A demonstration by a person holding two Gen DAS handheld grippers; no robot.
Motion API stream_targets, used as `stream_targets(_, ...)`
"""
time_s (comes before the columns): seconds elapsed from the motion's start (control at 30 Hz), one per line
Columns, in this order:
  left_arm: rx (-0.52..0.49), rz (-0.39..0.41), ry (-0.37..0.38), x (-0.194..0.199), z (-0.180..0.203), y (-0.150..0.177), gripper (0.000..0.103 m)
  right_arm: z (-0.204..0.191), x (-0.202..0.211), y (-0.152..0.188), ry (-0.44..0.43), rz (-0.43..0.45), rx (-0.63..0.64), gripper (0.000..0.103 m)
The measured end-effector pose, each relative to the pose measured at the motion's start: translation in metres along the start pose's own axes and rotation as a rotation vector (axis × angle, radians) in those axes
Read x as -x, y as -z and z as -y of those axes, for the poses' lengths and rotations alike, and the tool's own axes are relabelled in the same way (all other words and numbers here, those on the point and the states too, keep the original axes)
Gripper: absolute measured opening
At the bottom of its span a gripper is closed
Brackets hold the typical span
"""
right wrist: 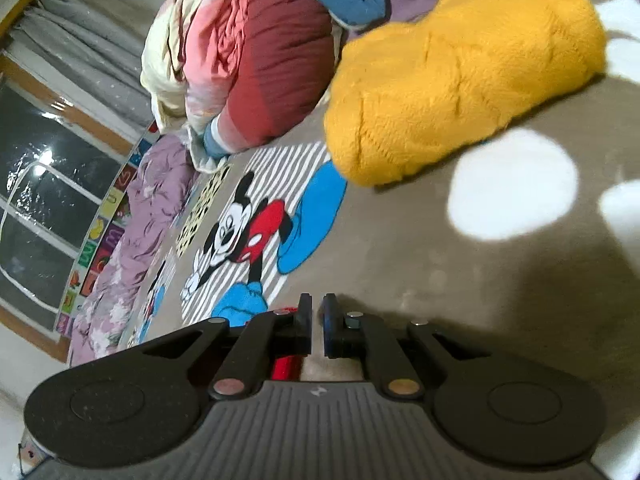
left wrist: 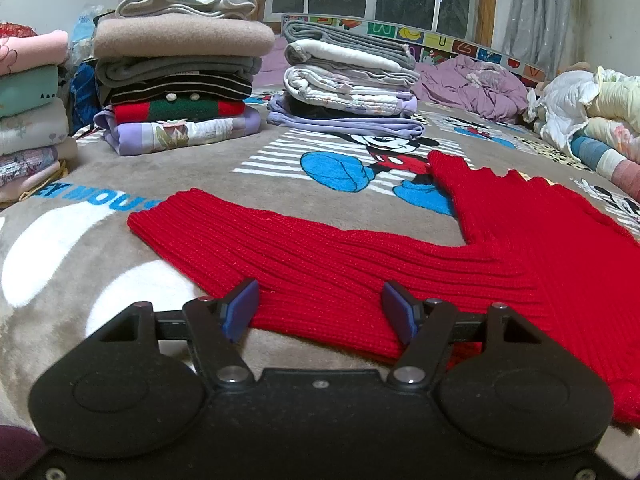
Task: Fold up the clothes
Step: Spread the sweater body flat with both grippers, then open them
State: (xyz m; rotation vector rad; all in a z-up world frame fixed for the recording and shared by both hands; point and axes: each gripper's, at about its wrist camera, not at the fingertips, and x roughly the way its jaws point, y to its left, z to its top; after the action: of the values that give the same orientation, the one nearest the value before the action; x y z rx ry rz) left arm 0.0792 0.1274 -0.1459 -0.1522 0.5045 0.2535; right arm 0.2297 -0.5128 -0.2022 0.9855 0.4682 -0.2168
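A red ribbed knit sweater (left wrist: 400, 256) lies flat on the bed blanket (left wrist: 120, 176), one sleeve stretched out to the left. My left gripper (left wrist: 320, 310) stands open low over the near edge of that sleeve, its blue pads (left wrist: 240, 308) apart on either side of the knit and not pressing it. In the right wrist view my right gripper (right wrist: 318, 322) is shut, with only a thin slit between its pads and blanket (right wrist: 400, 264) showing beyond. A small patch of the red sweater (right wrist: 285, 365) shows under its left finger; whether it is pinched I cannot tell.
Stacks of folded clothes stand at the back: a tall stack (left wrist: 180, 80), a paler stack (left wrist: 348, 80) and another stack (left wrist: 28, 112) at far left. A yellow knit (right wrist: 460, 72) and a heap of unfolded clothes (right wrist: 260, 60) lie to the right. A purple quilt (left wrist: 472, 84) lies under the window.
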Motion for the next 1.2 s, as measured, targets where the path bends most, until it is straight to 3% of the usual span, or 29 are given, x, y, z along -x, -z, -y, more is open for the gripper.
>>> stream_targets(0.13,0.005,-0.004,0.003,0.000,-0.001,-0.001,0.068,-0.018,0.012,0.005,-0.046,0.046,0.103,0.011)
stream_targets(0.23,0.019,-0.004,0.008,0.001,-0.002,-0.003,0.068,-0.044,0.016,0.014,-0.125,0.024,0.234,0.011)
stream_targets(0.47,-0.005,0.069,-0.002,0.018,0.010,-0.015,0.068,-0.110,0.018,0.071,-0.322,-0.183,0.488,0.012)
stream_targets(0.67,-0.134,0.096,0.158,0.032,0.064,-0.012,0.068,-0.138,0.049,0.146,-0.442,-0.318,0.708,0.013)
stream_targets(0.8,-0.297,0.096,0.279,0.035,0.106,0.003,0.068,-0.133,0.067,0.186,-0.432,-0.368,0.807,0.015)
stream_targets(0.9,-0.408,-0.026,0.249,0.013,0.119,0.022,0.068,-0.120,0.067,0.189,-0.336,-0.408,0.803,0.014)
stream_targets(1.13,-0.451,-0.046,0.283,0.026,0.112,0.021,0.068,-0.110,0.091,0.178,-0.259,-0.416,0.838,0.021)
stream_targets(1.2,-0.467,-0.051,0.286,0.032,0.113,0.022,0.068,-0.113,0.102,0.182,-0.309,-0.378,0.875,0.028)
